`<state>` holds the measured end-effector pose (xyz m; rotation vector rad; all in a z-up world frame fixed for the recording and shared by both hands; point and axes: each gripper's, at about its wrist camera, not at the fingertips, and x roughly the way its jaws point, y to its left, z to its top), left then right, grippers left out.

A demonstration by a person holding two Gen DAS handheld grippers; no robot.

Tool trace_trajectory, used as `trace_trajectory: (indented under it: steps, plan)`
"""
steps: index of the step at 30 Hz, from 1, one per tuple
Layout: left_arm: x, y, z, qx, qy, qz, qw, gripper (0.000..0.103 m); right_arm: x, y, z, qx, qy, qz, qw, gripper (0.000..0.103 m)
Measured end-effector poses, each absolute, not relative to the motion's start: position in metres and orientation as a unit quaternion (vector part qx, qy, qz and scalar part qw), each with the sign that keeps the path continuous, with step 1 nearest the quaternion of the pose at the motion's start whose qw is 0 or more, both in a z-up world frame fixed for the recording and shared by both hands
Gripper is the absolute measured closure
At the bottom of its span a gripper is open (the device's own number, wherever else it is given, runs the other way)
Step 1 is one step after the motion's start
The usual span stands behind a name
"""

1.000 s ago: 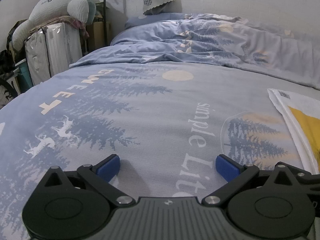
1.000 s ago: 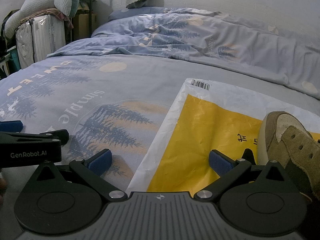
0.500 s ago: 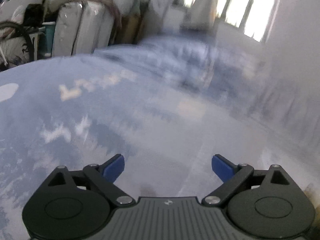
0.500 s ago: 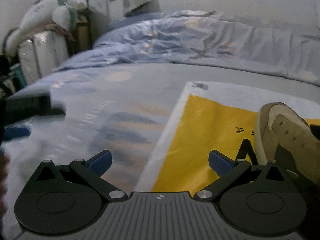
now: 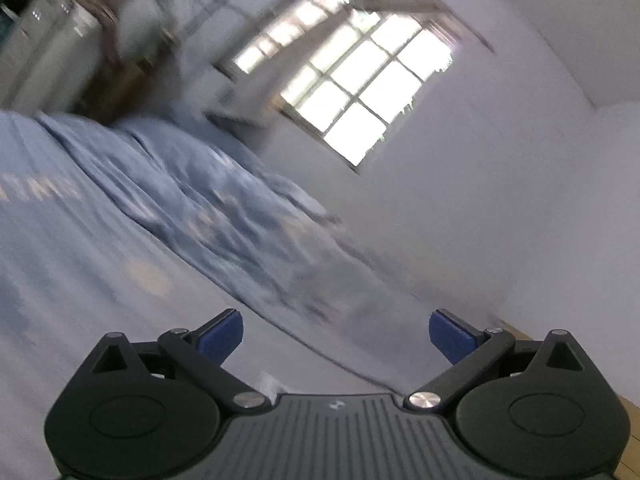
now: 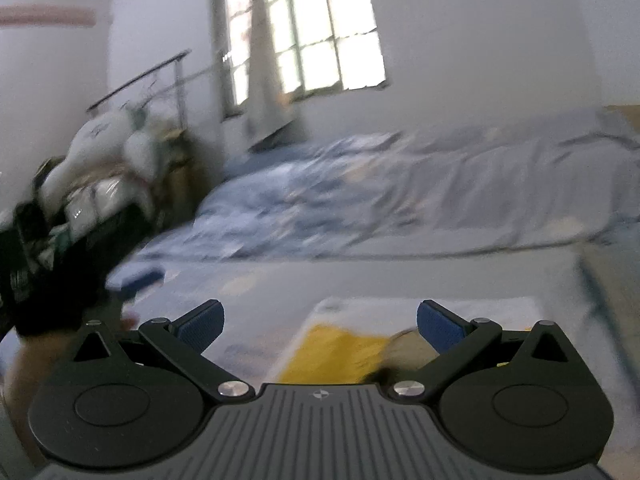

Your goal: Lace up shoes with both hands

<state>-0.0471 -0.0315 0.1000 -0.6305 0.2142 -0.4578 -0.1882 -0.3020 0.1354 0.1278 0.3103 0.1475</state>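
Both views are blurred by motion. In the right wrist view my right gripper (image 6: 320,325) stands open and empty above the bed. Just beyond its fingers lies a yellow and white mailing bag (image 6: 336,354). On the bag, a tan blur by the right finger is the suede shoe (image 6: 404,344), mostly hidden. No lace can be made out. In the left wrist view my left gripper (image 5: 336,336) is tilted, its jaws opening wide with nothing between them. It faces the rumpled duvet (image 5: 224,216) and the window; the shoe is out of that view.
The blue printed bedsheet (image 6: 400,272) spreads under both grippers, with the duvet heaped at the far side by the wall. Plush toys and wrapped bundles (image 6: 104,184) crowd the left side. A person's hand (image 6: 24,364) holding a dark blurred shape shows at the left edge.
Both grippers have risen from the bed and swung upward, so the window and wall now fill the views. The left view has rolled. The shoe has dropped low behind the right finger.
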Motion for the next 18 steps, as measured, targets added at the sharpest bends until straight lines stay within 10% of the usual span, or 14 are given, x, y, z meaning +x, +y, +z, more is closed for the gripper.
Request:
trace_trajectory:
  steps: [6, 11, 18]
  plan:
    - [-0.051, -0.073, 0.089, -0.283, 0.142, -0.335, 0.887, 0.005, -0.218, -0.382, 0.136, 0.07, 0.155, 0.016, 0.985, 0.003]
    - [-0.06, -0.107, 0.071, -0.249, 0.185, -0.393, 0.866, 0.018, -0.22, -0.413, 0.104, 0.095, 0.229, 0.023, 0.969, 0.044]
    - [-0.062, -0.135, 0.074, -0.246, 0.186, -0.423, 0.852, 0.021, -0.225, -0.412, 0.061, 0.077, 0.302, 0.069, 0.948, 0.047]
